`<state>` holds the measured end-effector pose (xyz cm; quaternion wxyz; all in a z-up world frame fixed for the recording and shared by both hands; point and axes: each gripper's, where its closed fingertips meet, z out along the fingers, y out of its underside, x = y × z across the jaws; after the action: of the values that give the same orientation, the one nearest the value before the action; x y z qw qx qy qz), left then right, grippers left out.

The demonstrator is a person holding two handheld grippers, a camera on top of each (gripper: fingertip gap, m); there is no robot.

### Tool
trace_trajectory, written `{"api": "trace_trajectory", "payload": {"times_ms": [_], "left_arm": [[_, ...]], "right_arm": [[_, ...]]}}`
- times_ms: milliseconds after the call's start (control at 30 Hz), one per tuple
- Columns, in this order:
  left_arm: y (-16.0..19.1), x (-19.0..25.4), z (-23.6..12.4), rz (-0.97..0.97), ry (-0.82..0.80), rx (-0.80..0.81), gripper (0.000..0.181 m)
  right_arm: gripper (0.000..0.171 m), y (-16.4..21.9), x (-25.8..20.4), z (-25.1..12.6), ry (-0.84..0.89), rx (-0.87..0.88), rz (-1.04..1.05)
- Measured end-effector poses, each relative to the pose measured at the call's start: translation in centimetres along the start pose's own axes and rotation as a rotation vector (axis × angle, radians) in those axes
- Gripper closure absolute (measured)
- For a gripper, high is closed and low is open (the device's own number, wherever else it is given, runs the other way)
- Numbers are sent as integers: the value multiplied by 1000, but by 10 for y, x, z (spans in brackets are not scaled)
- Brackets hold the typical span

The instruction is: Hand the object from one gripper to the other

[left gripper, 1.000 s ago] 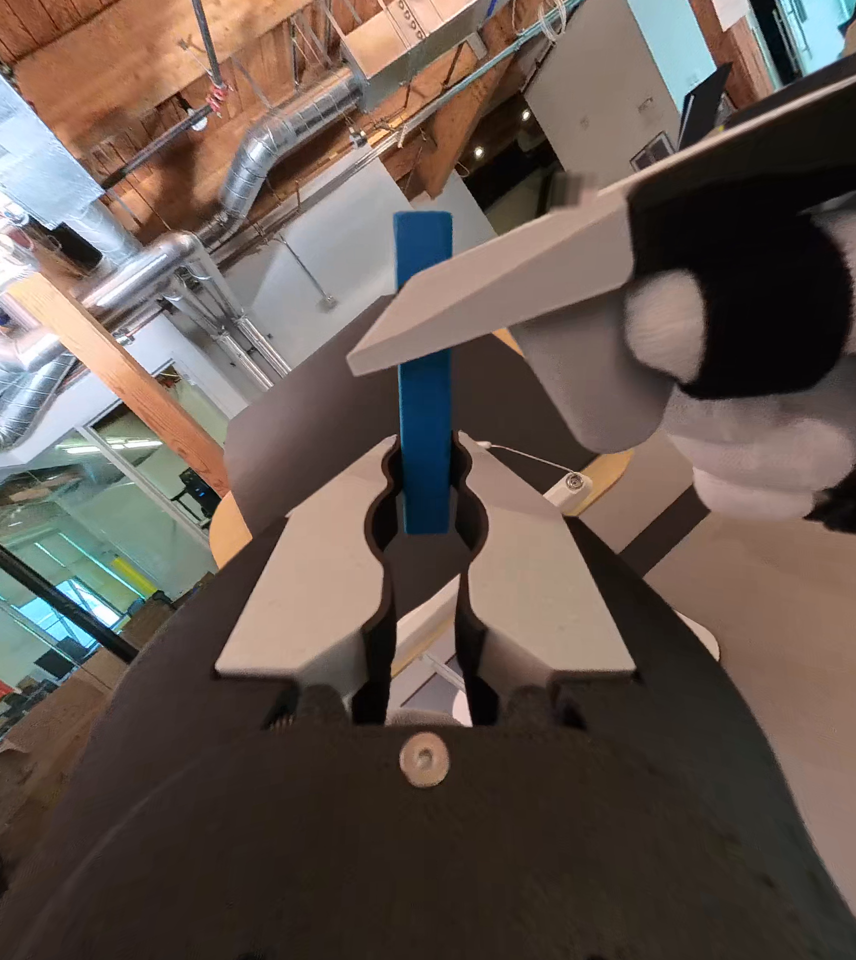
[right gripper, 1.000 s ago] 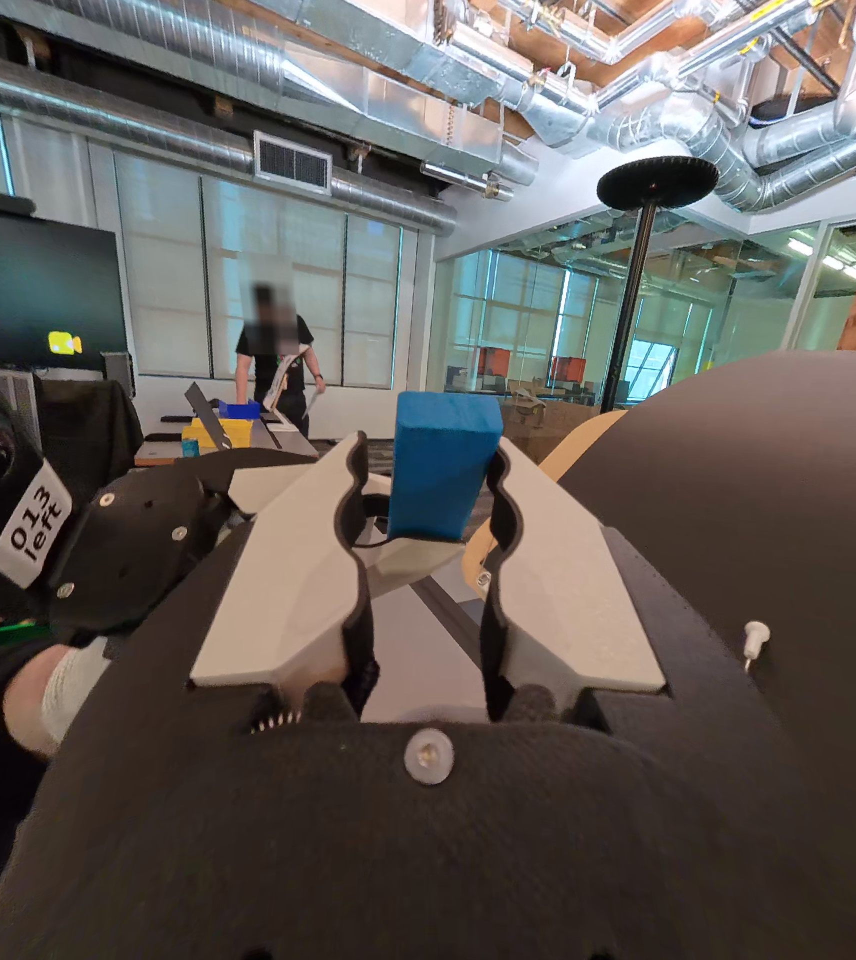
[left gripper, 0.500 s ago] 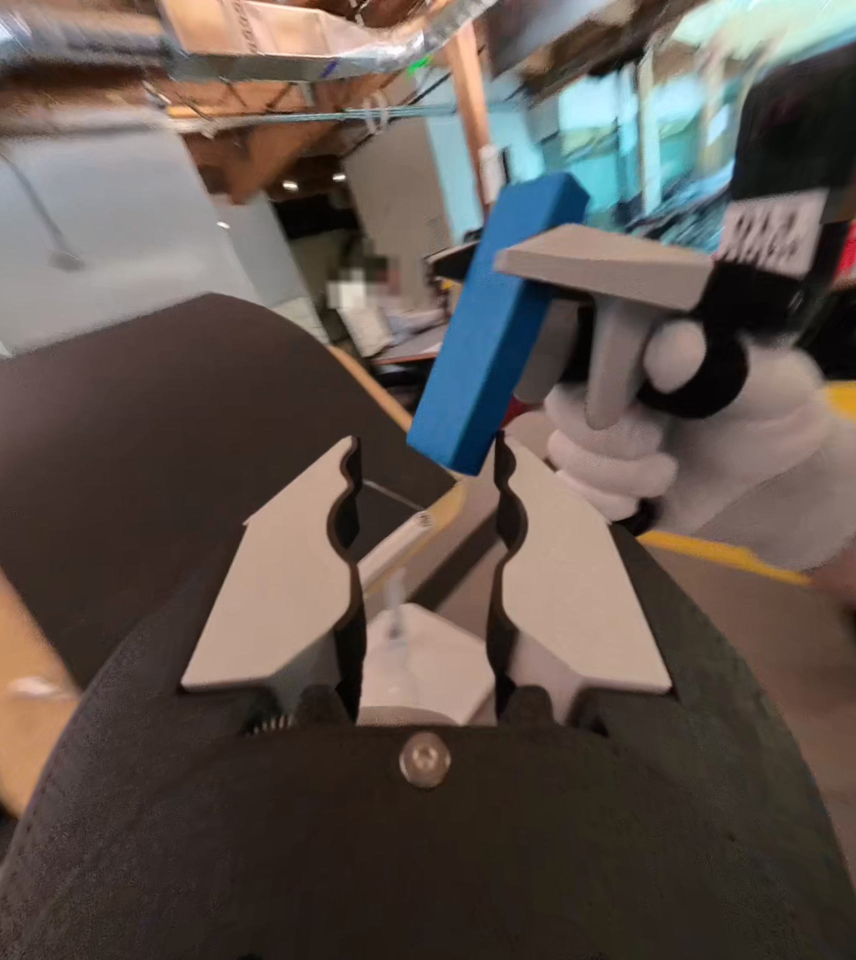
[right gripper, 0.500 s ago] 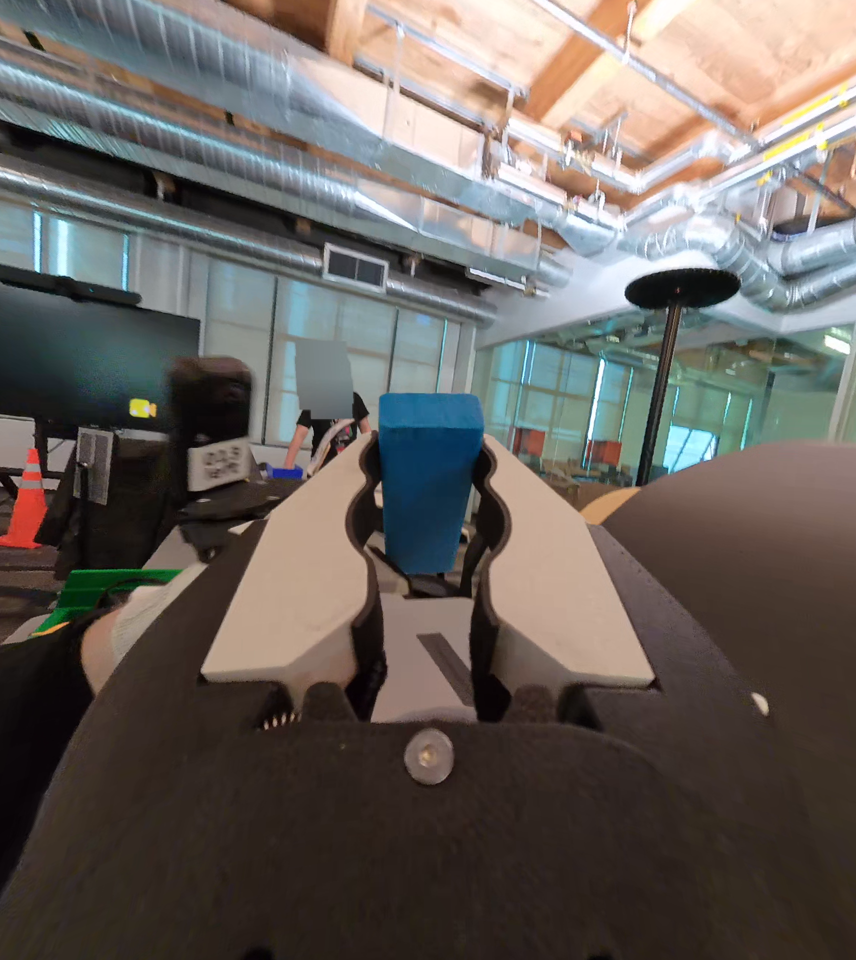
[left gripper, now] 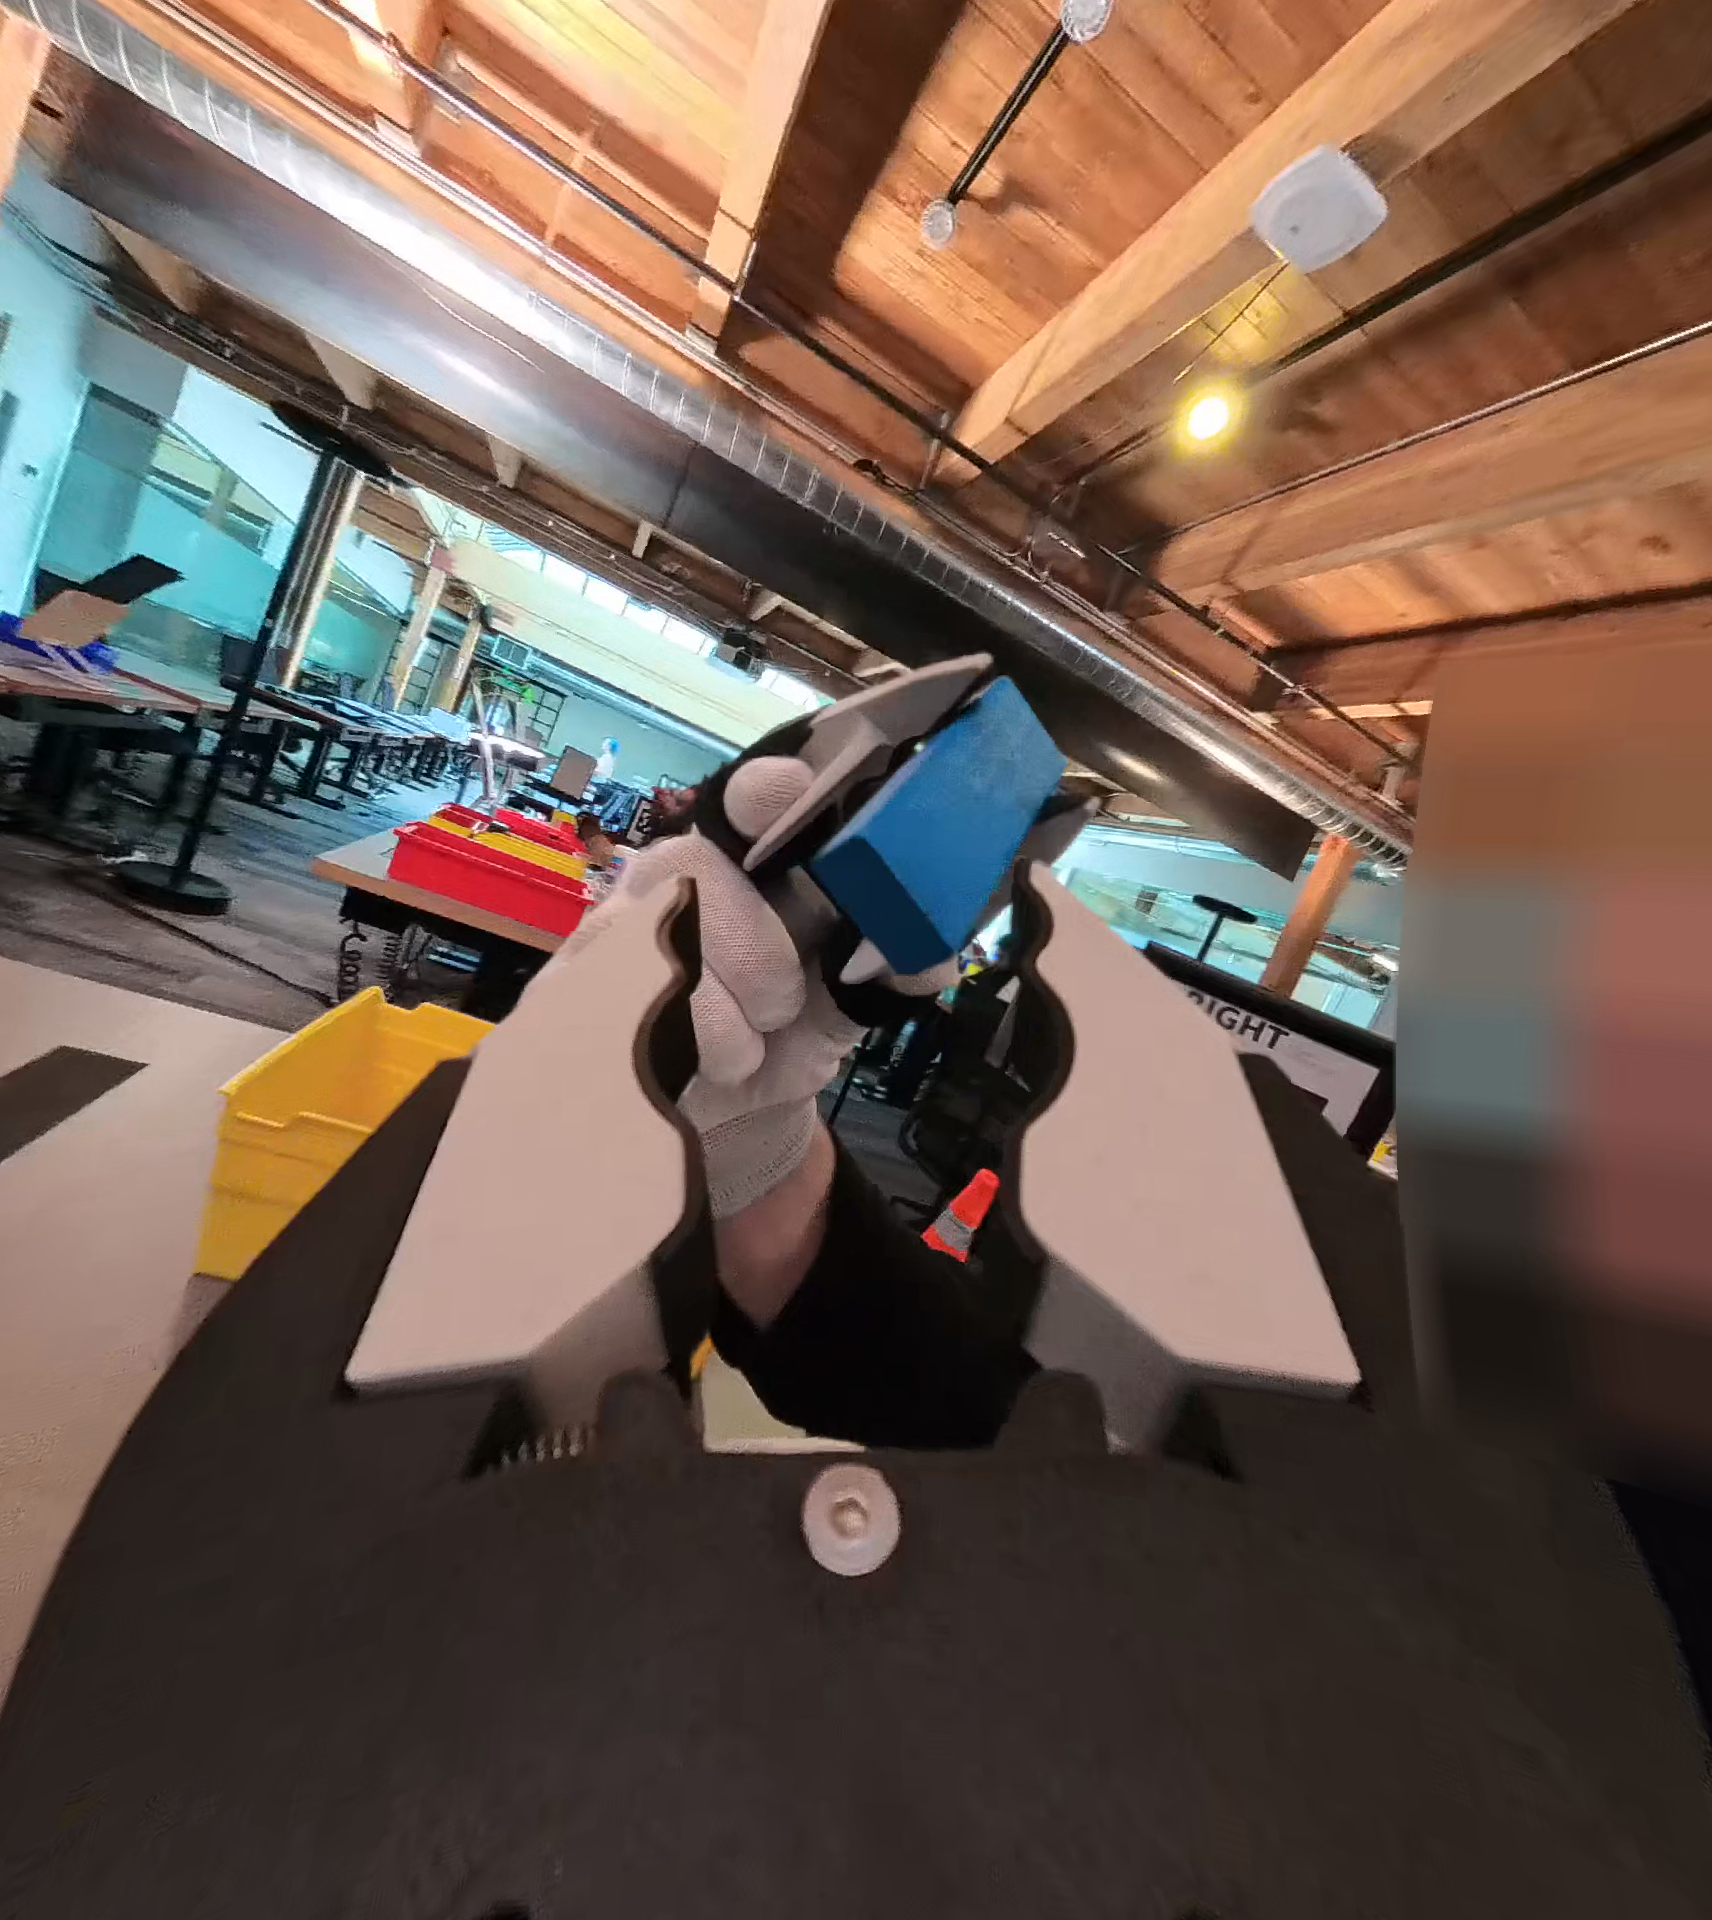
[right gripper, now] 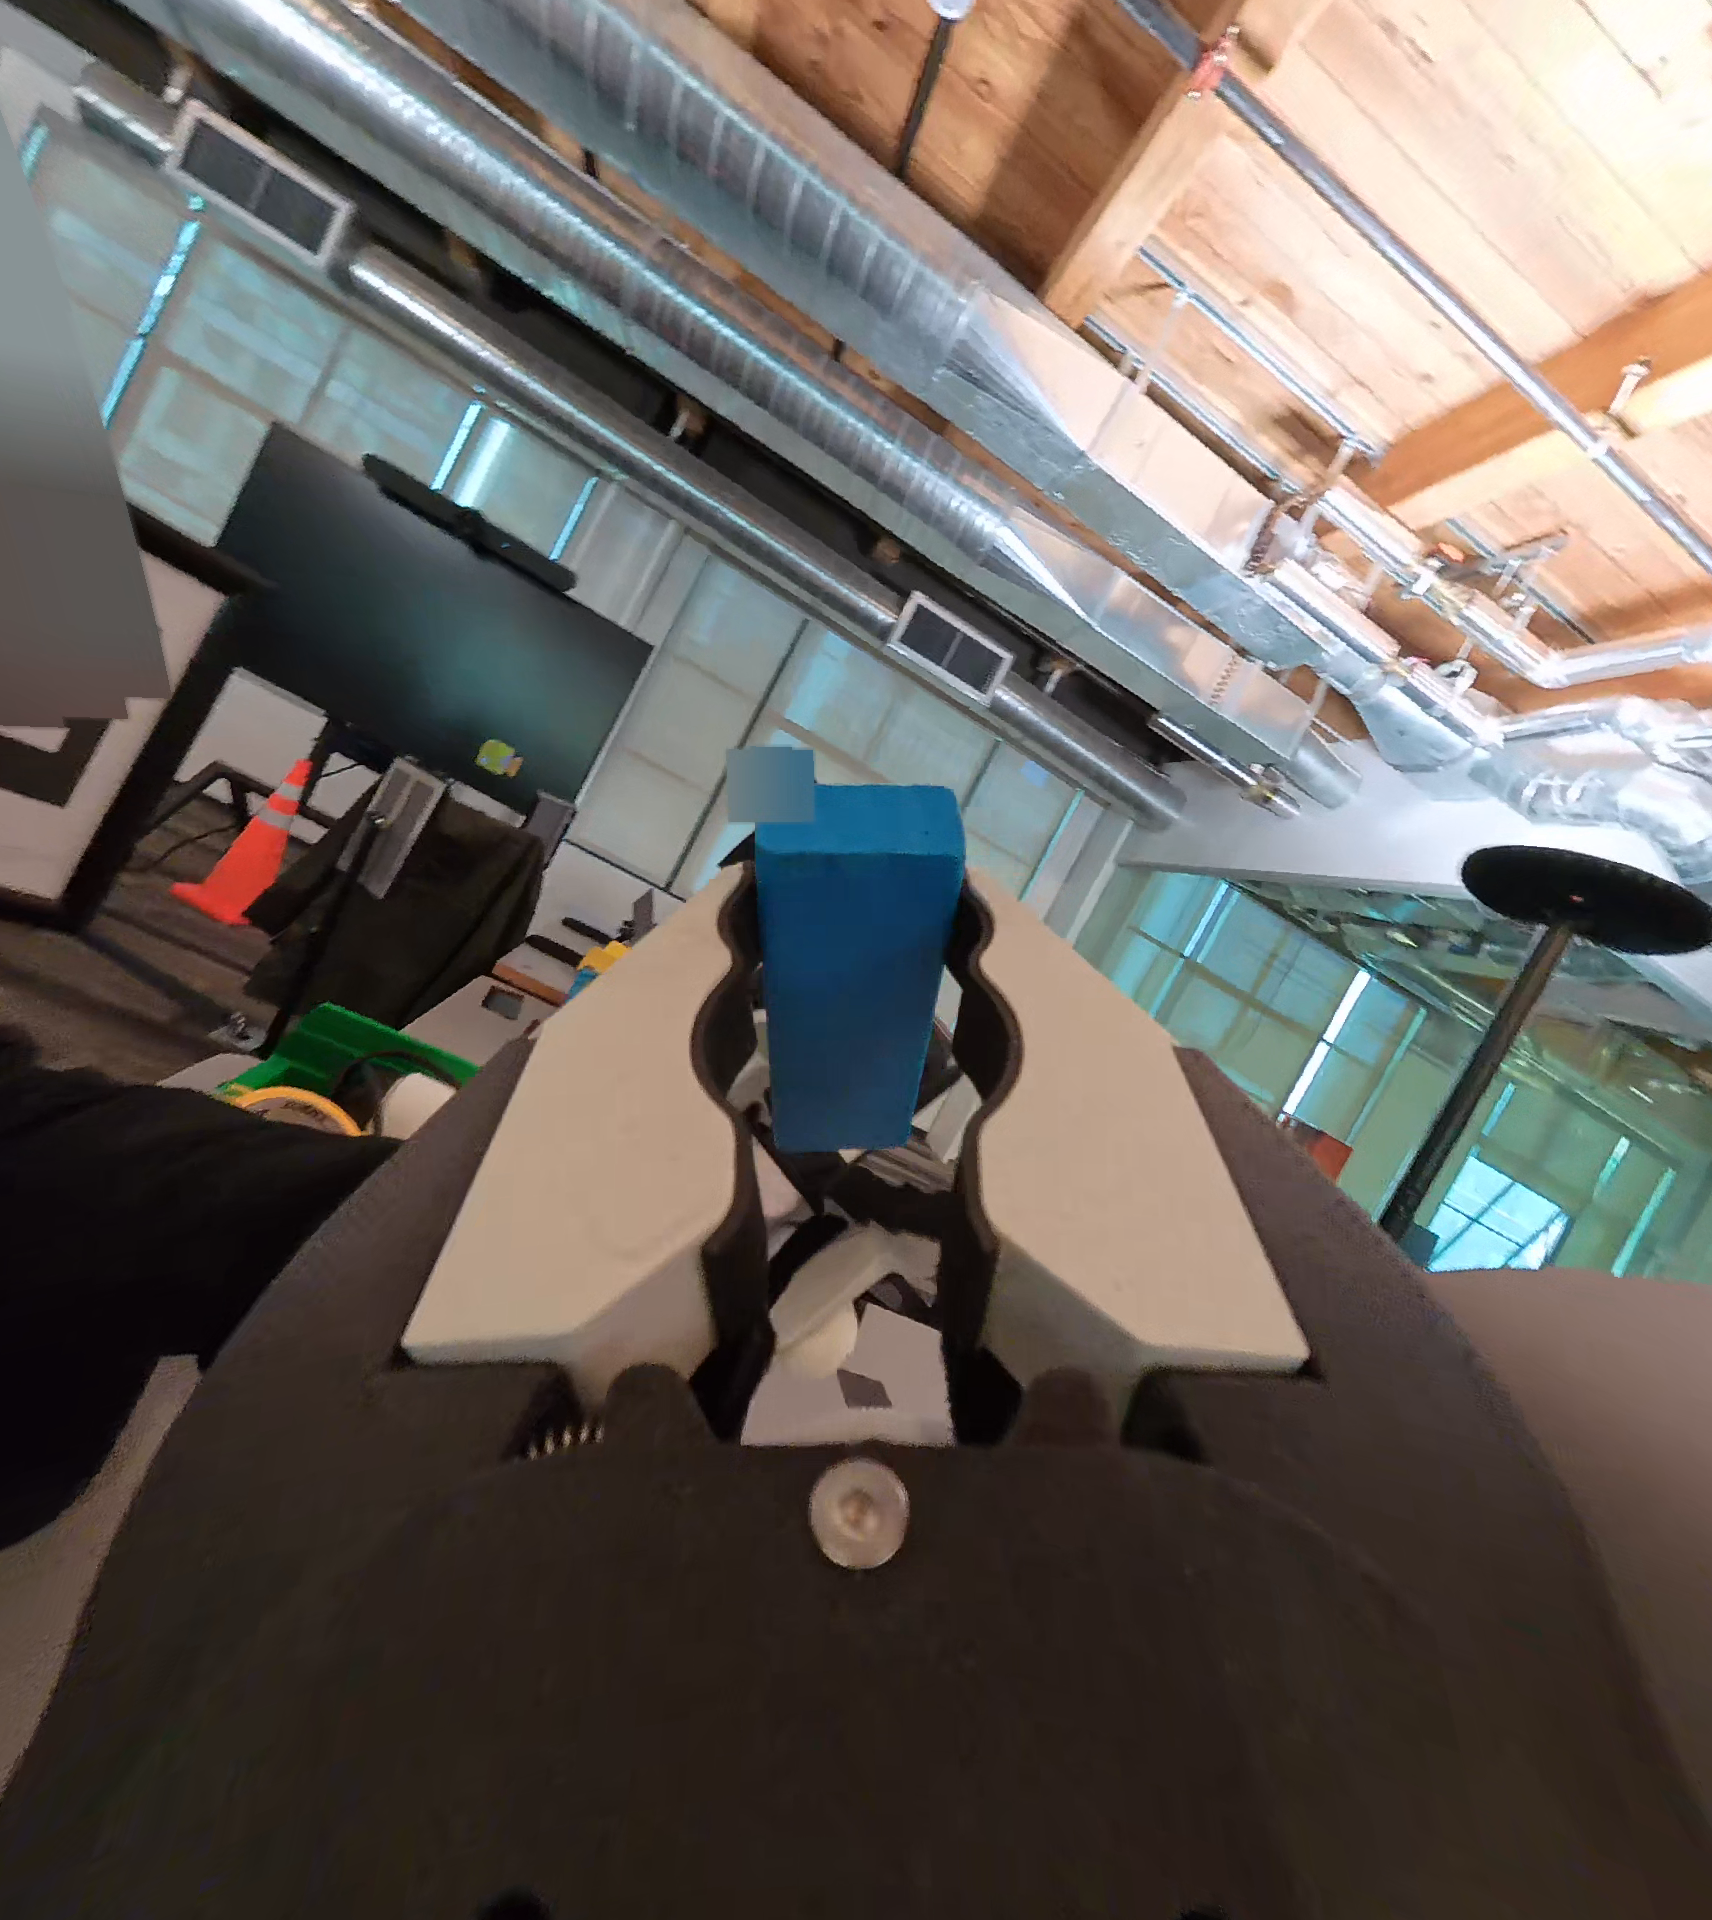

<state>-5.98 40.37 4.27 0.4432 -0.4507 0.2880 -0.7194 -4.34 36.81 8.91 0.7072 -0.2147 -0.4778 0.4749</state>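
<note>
Fig.: handover, mid-air. Right tongs (right gripper: 857,904) are clamped on the blue block (right gripper: 854,982), both fingers pressing its long sides; block stands roughly upright btwn them, its top end projecting past the fingertips. In the left wrist view the same blue block (left gripper: 935,831) appears farther off, tilted, held in the right tongs (left gripper: 919,821) by a white-gloved hand (left gripper: 758,966) w/ dark sleeve below. Left tongs (left gripper: 852,914) are spread wide w/ nothing btwn the fingers; block sits beyond and slightly above the fingertips, apart from them. Bkgd, left wrist view: yellow bin (left gripper: 312,1122) on a pale counter (left gripper: 21,1299) at lower left, red trays (left gripper: 488,862) on a farther counter, small orange cone (left gripper: 956,1216) seen btwn the fingers, wood-beam ceiling (left gripper: 1247,208). Bkgd, right wrist view: silver ducts (right gripper: 831,312), dark monitor (right gripper: 416,644), orange cone (right gripper: 254,842), green item (right gripper: 353,1049) at lower left, black round-topped stand (right gripper: 1558,935) at right.
</note>
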Motion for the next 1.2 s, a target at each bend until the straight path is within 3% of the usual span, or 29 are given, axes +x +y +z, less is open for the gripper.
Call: {"api": "trace_trajectory", "payload": {"times_ms": [233, 333, 600, 733, 867, 1033, 1200], "left_arm": [[20, 32, 18, -56, 203, -26, 136], [25, 48, 24, -36, 279, -18, 152], [24, 56, 26, 69, 259, -9, 160], [15, 45, 22, 196, 123, -17, 166], [0, 28, 12, 407, -107, -39, 166], [-24, 10, -6, 900, -536, -158, 166], [-34, 5, -9, 1420, -882, -306, 165]], "right_arm": [[137, -12, -29, 5, -139, 13, -29], [138, -17, -37, 5, -174, 23, -33], [136, -18, -39, 1, -185, 8, -50], [132, -7, -24, 0, -109, -68, -57], [113, 4, 2, -5, 4, -130, -1], [107, 24, 35, -14, 151, -224, 143], [67, 61, 52, -13, 244, -326, 324]]}}
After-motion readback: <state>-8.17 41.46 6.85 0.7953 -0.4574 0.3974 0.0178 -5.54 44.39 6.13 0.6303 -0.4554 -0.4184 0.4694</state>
